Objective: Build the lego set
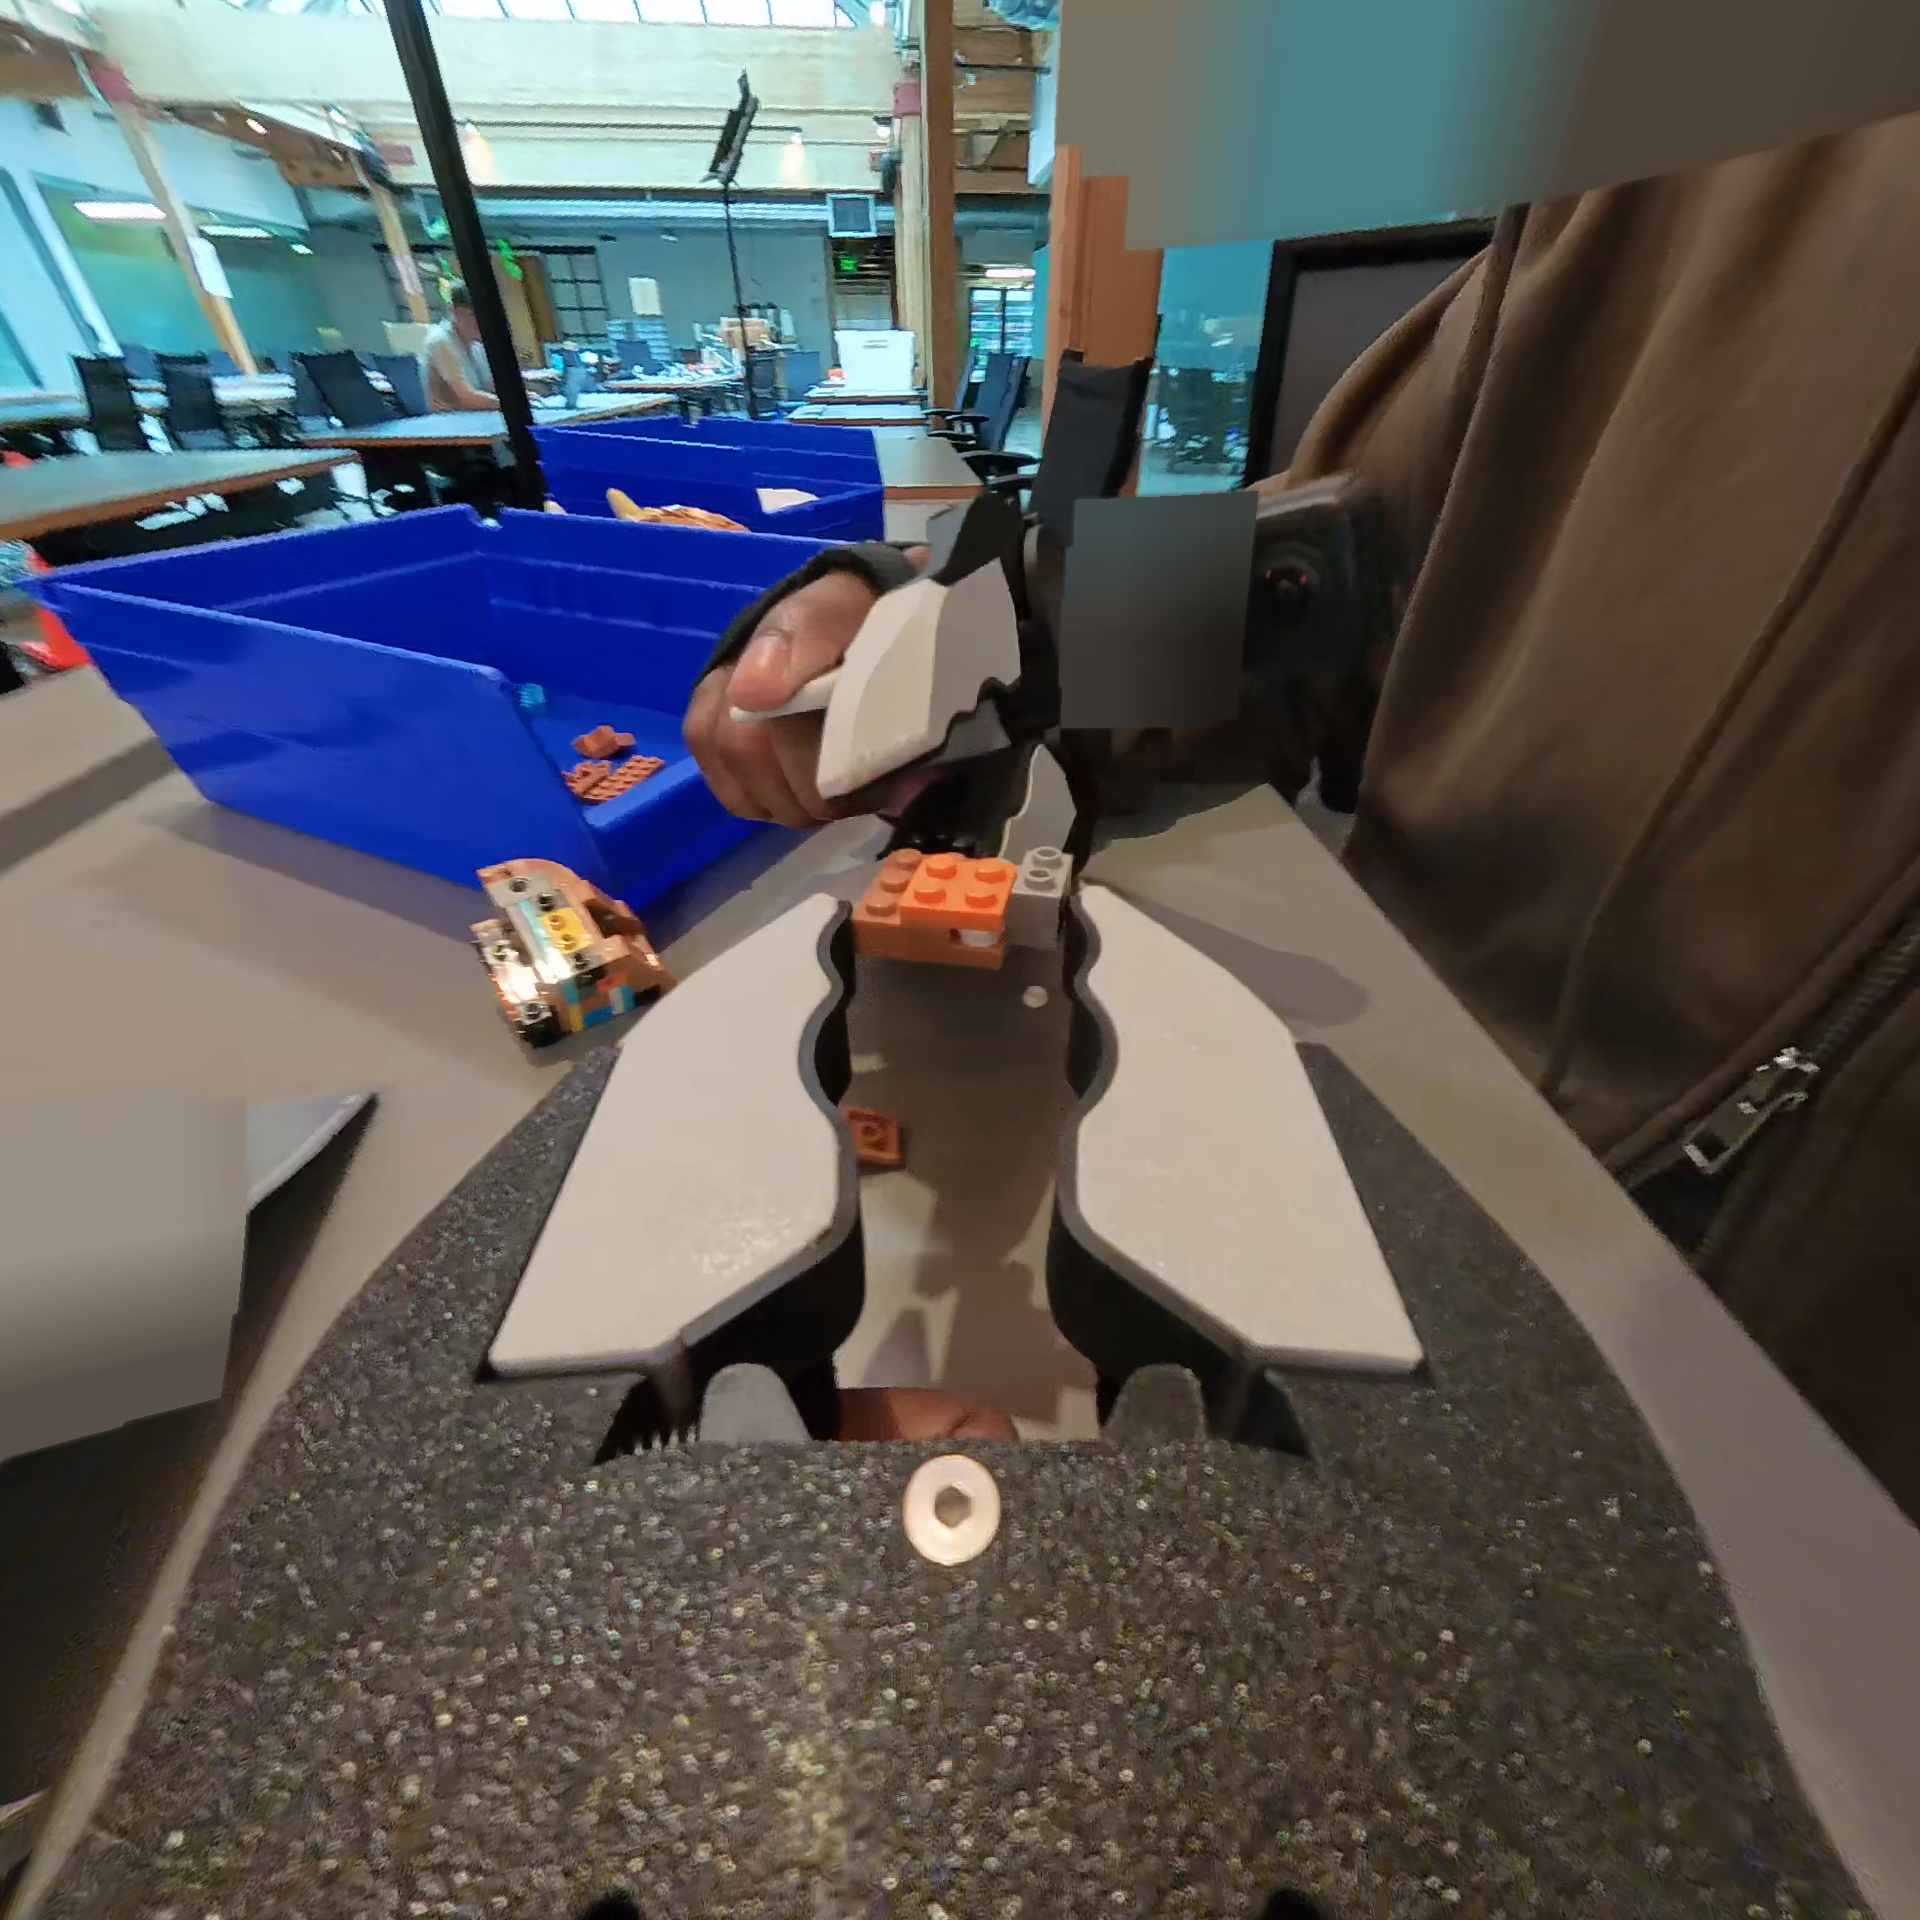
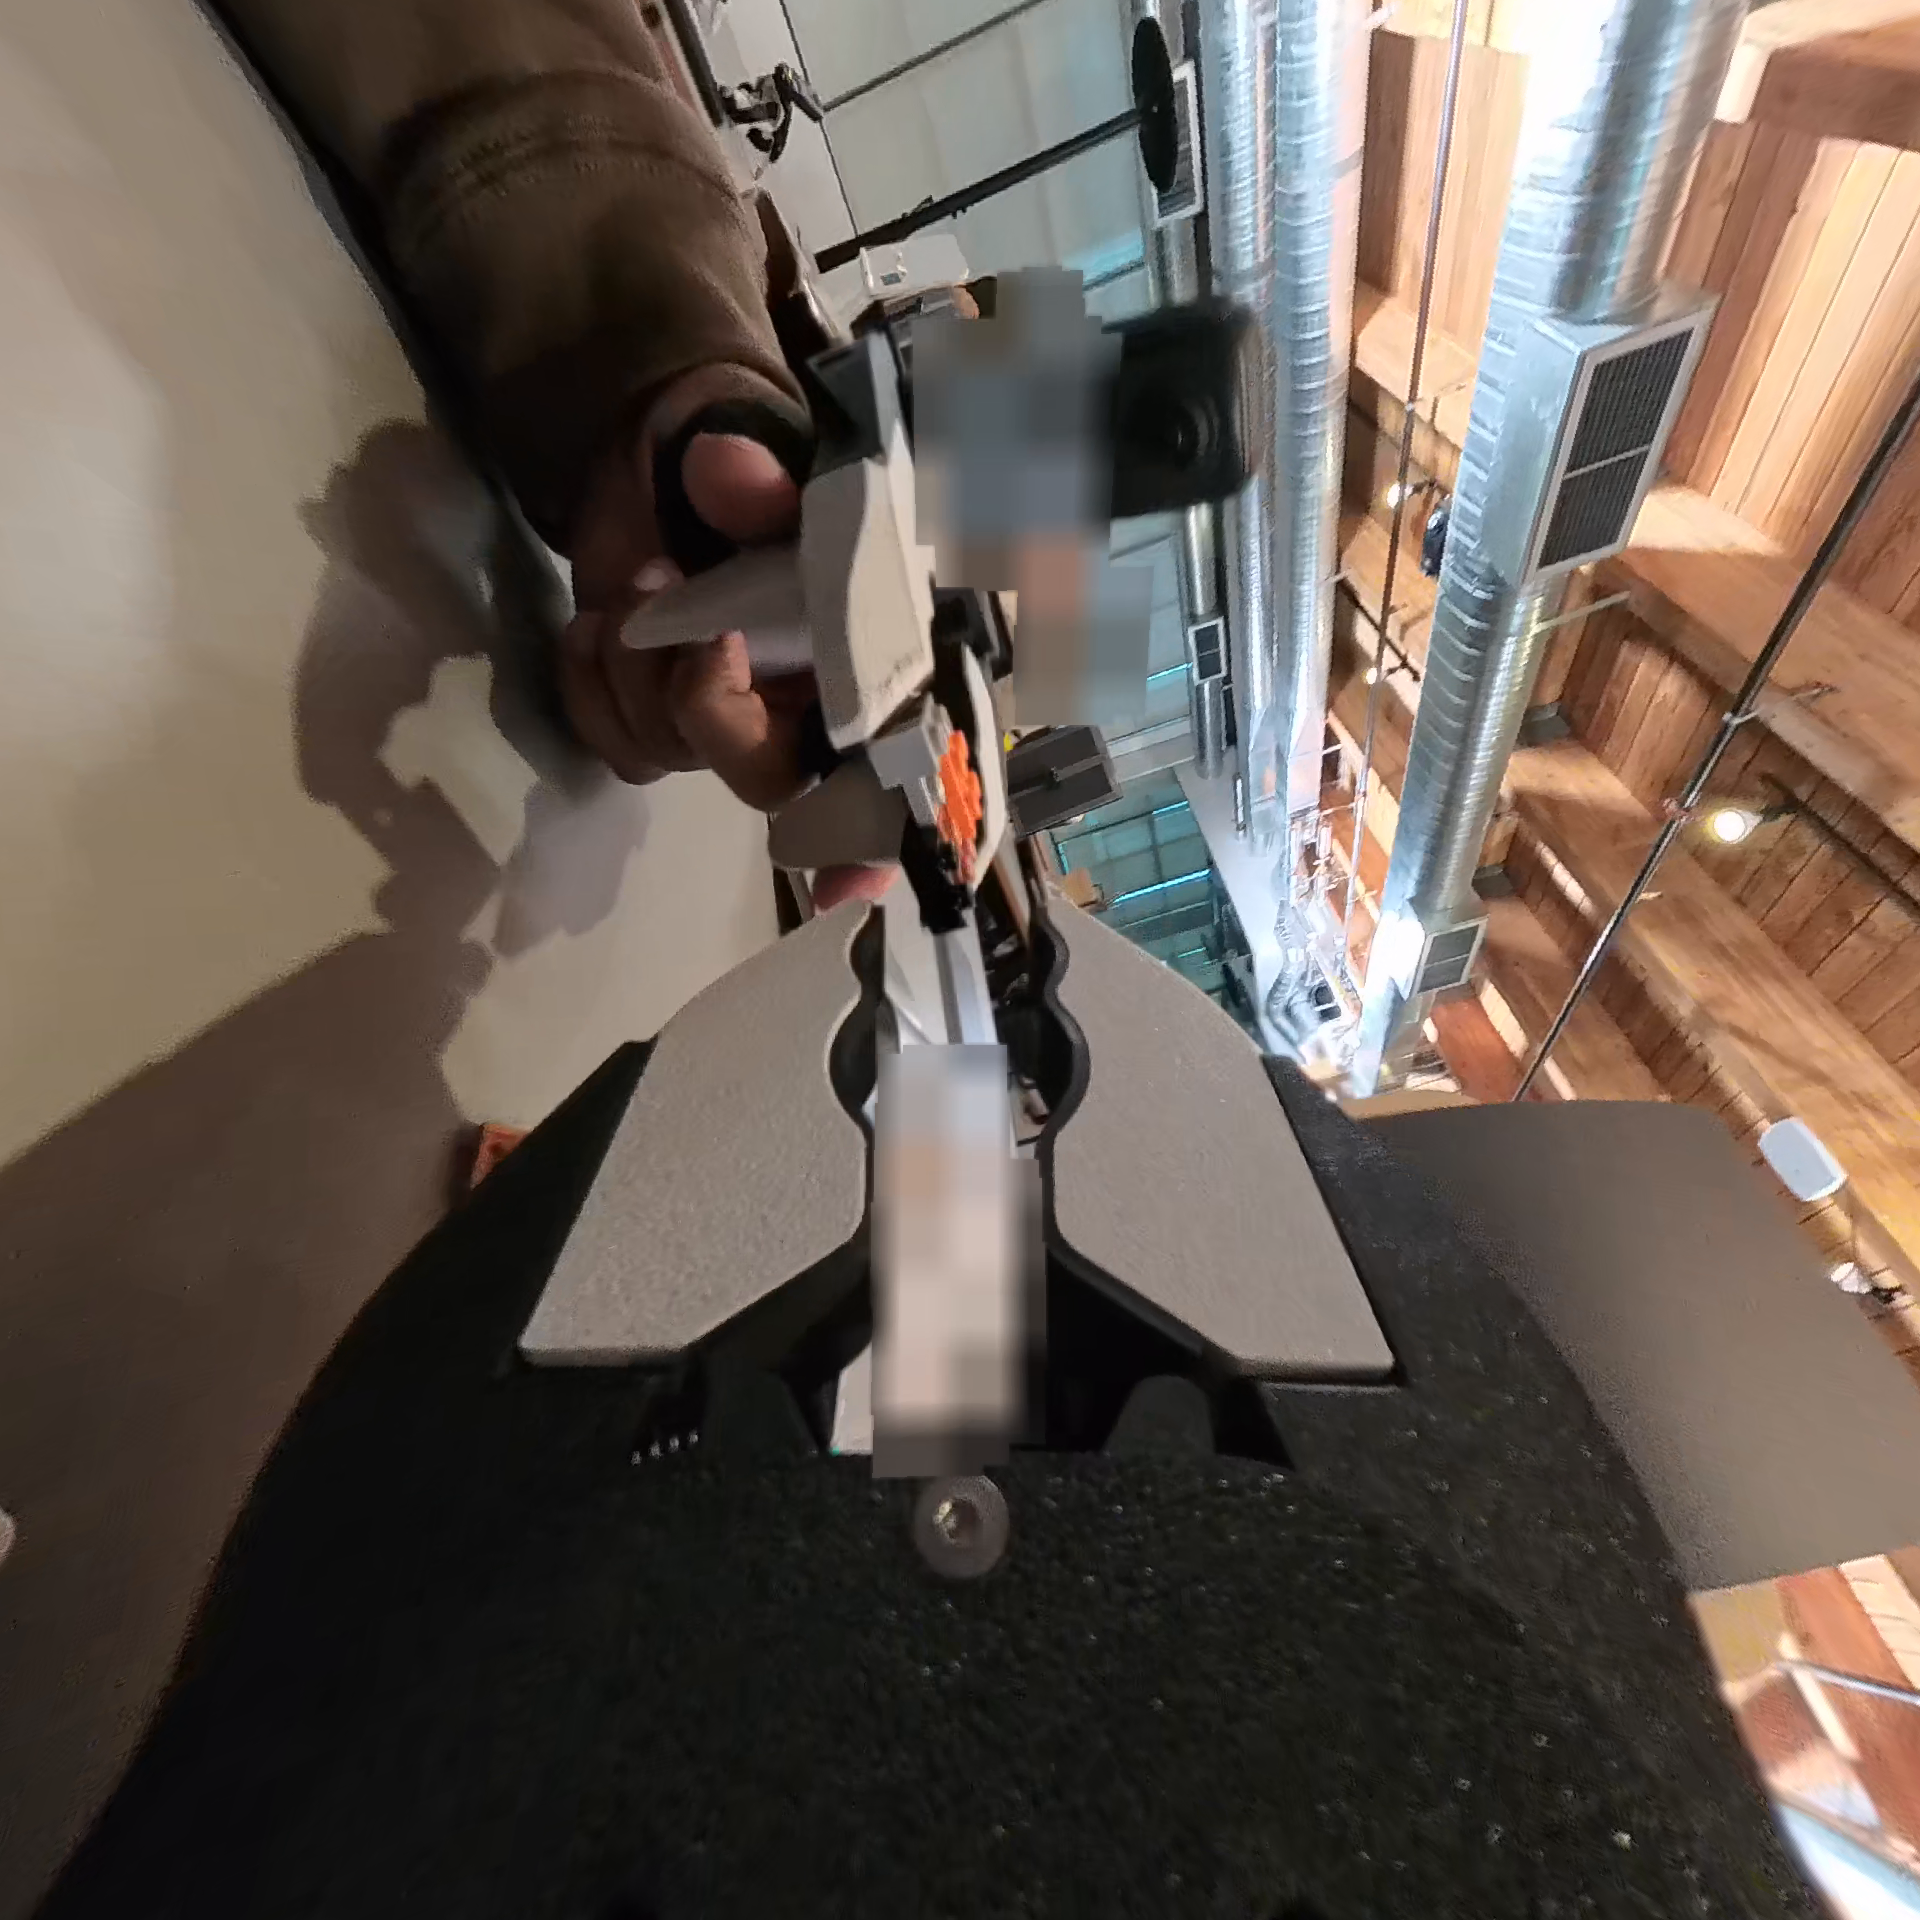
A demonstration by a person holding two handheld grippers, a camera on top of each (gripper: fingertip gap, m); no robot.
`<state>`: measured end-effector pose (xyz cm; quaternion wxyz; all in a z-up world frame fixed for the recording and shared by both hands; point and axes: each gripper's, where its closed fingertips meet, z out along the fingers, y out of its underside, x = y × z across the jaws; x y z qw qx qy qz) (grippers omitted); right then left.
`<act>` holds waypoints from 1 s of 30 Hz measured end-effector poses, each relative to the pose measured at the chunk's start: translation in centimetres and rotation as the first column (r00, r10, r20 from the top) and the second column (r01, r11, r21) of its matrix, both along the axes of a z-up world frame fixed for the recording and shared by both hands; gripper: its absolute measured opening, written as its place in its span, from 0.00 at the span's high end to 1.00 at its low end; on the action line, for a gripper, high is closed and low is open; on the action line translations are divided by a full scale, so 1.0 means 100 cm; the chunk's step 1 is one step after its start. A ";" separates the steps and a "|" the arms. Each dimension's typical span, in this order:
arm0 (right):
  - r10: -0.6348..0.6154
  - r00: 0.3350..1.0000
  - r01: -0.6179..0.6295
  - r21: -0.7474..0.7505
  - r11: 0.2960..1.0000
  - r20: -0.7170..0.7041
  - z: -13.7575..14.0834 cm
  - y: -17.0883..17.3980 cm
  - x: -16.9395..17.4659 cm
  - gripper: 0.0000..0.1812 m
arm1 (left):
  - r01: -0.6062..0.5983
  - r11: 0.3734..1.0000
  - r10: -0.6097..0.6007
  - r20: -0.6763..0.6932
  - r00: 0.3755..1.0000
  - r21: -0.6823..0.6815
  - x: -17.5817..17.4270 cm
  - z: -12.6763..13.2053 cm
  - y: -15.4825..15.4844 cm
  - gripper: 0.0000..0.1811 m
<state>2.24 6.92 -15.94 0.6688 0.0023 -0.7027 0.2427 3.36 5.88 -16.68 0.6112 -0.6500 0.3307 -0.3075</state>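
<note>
here, left gripper clenched on orange brick cluster mid-frame; right gripper state unclear, blurred.

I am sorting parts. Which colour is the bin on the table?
Blue. The bin shows best in the left wrist view.

L gripper clamped, R gripper facing it
</note>
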 end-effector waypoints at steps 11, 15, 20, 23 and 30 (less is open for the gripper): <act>0.020 0.959 0.048 -0.232 0.971 0.283 -0.019 0.032 0.002 0.89 | -0.170 0.969 0.196 -0.139 0.971 0.179 -0.032 -0.003 0.017 0.79; 0.007 0.953 0.063 -0.220 0.973 0.303 -0.025 0.030 0.003 0.90 | -0.186 0.962 0.219 -0.162 0.962 0.199 -0.034 -0.005 0.019 0.79; -0.009 0.951 0.080 -0.218 0.973 0.308 -0.030 0.030 0.000 0.90 | -0.191 0.957 0.238 -0.210 0.948 0.220 -0.033 -0.009 0.021 0.79; -0.009 0.953 0.083 -0.233 0.969 0.302 -0.030 0.030 -0.001 0.90 | -0.194 0.955 0.243 -0.219 0.945 0.224 -0.032 -0.010 0.021 0.79; -0.016 0.954 0.091 -0.240 0.967 0.298 -0.033 0.030 -0.004 0.91 | -0.209 0.949 0.262 -0.226 0.938 0.236 -0.034 -0.010 0.023 0.79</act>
